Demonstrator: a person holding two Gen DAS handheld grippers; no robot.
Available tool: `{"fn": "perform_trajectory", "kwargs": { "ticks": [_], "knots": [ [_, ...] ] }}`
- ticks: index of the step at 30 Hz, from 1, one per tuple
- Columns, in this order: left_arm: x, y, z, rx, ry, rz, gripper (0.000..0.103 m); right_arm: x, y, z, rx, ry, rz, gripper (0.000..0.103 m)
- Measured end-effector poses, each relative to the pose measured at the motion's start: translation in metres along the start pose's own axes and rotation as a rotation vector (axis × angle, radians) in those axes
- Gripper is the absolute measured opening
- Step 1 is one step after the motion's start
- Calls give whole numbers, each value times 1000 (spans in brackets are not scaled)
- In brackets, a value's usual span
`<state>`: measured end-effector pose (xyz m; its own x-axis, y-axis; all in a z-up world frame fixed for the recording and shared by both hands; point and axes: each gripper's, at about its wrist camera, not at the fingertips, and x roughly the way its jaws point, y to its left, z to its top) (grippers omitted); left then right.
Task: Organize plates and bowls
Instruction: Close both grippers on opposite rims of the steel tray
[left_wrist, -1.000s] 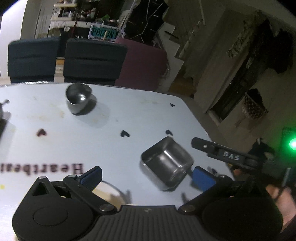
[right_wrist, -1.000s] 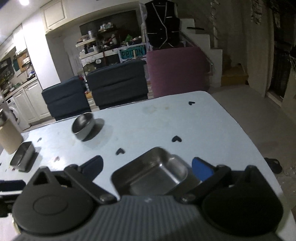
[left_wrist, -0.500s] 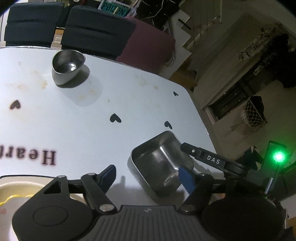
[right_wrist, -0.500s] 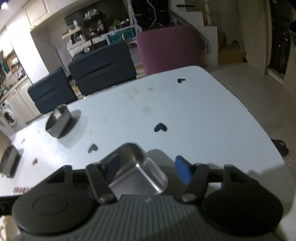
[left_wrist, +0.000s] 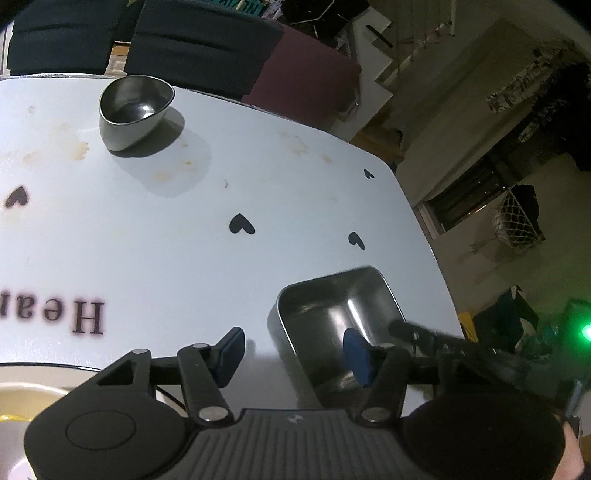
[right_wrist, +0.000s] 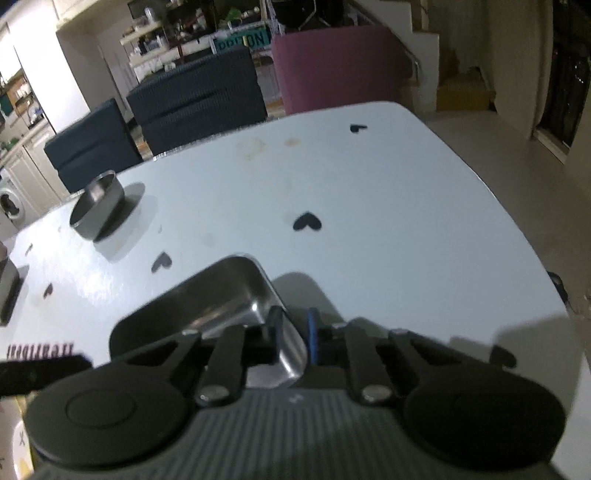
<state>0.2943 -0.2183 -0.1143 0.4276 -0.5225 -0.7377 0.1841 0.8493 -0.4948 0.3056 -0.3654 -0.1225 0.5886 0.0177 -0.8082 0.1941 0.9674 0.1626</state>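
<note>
A rectangular steel dish sits on the white table near its right edge. My right gripper is shut on the dish's near right rim. The dish also shows in the left wrist view. My left gripper is open just in front of the dish, and its right finger overlaps the dish's inside. A round steel bowl stands at the far side of the table and also shows in the right wrist view.
A cream plate lies at the near left. Another steel dish sits at the left edge of the right wrist view. Dark chairs and a maroon seat stand behind the table. The table's right edge is close.
My right gripper has closed from open onto the steel dish's rim. My left gripper has moved closer to the dish and stayed open.
</note>
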Motion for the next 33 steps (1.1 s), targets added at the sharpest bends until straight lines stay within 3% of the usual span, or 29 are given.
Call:
{"fn": "perform_trajectory", "kwargs": {
  "ticks": [9,13,17,22,24,29,33],
  "knots": [
    [10,-3,-3,31,22,15,49,-16,17,-23,-78,132,15,15],
    [16,-6,-4,62,32,35,42,-18,25,-23,-103,99,-4,19],
    [21,-4,-4,72,47,57,27,-13,27,-19,-94,62,-16,19],
    [26,-2,-4,75,57,71,23,-1,30,-15,-104,82,-33,19],
    [27,-2,-4,75,60,71,14,2,31,-14,-101,92,-35,19],
    [25,-2,-4,90,52,90,7,1,33,-14,-104,89,-53,8],
    [18,-4,-2,98,25,93,5,-5,33,-13,-103,76,-47,5]
  ]
}}
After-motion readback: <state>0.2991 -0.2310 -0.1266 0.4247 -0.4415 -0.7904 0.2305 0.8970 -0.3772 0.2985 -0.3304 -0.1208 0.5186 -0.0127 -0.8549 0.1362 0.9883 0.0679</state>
